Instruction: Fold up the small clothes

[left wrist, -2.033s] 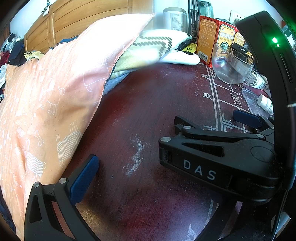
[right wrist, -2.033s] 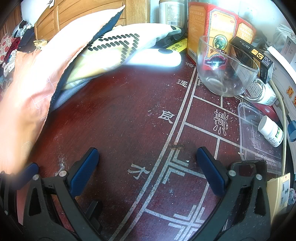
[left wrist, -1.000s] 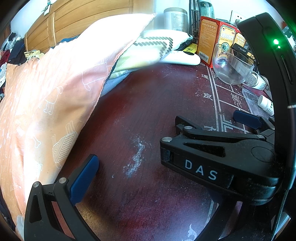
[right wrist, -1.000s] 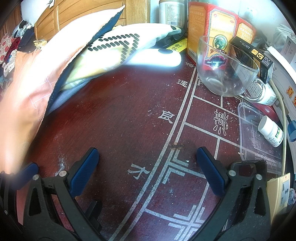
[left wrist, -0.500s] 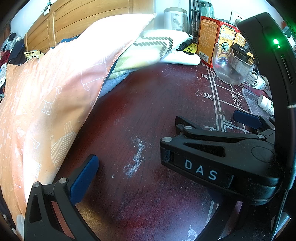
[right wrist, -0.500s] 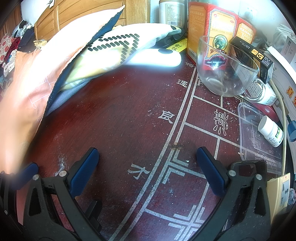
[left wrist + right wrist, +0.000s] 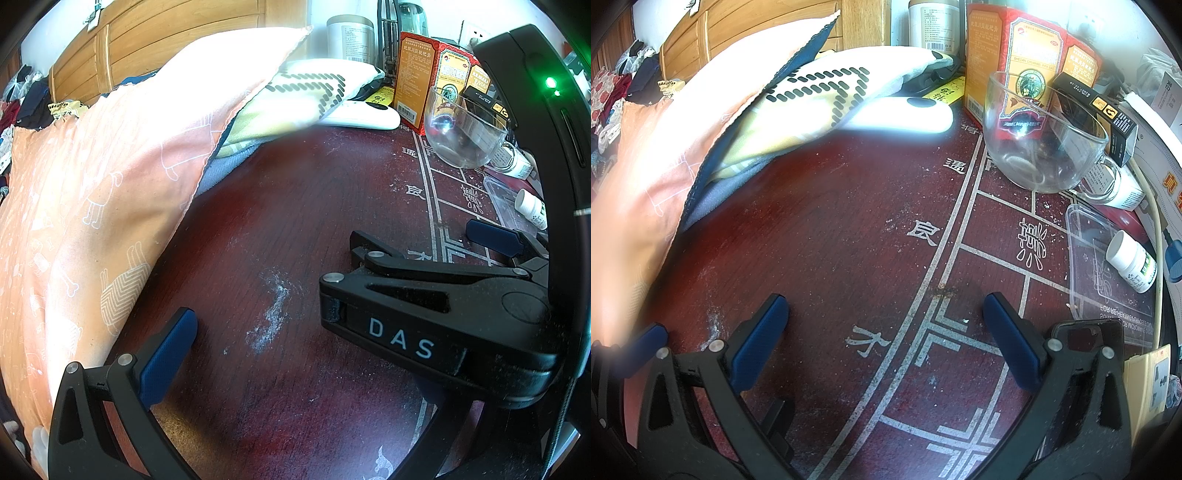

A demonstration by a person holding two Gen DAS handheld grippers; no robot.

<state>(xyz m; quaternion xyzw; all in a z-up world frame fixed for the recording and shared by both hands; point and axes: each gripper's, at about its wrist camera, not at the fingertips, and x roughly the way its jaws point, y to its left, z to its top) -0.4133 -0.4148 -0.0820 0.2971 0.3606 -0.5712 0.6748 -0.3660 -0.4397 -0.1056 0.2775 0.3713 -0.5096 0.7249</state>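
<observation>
Both the left gripper (image 7: 646, 345) and right gripper (image 7: 886, 332) hovered released over the table (image 7: 831, 258); the orange cloth (image 7: 92, 206) lay beside the left one, ungrasped. Next: seize its edge.

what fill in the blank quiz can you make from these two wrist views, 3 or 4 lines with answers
1. The right gripper has its jaws ____ over the dark red table.
2. The orange printed cloth lies to the ____ of both grippers.
3. The glass cup stands in front of a ____ carton.
4. The white pill bottle lies on its ____.

Answers: open; left; red; side
</observation>
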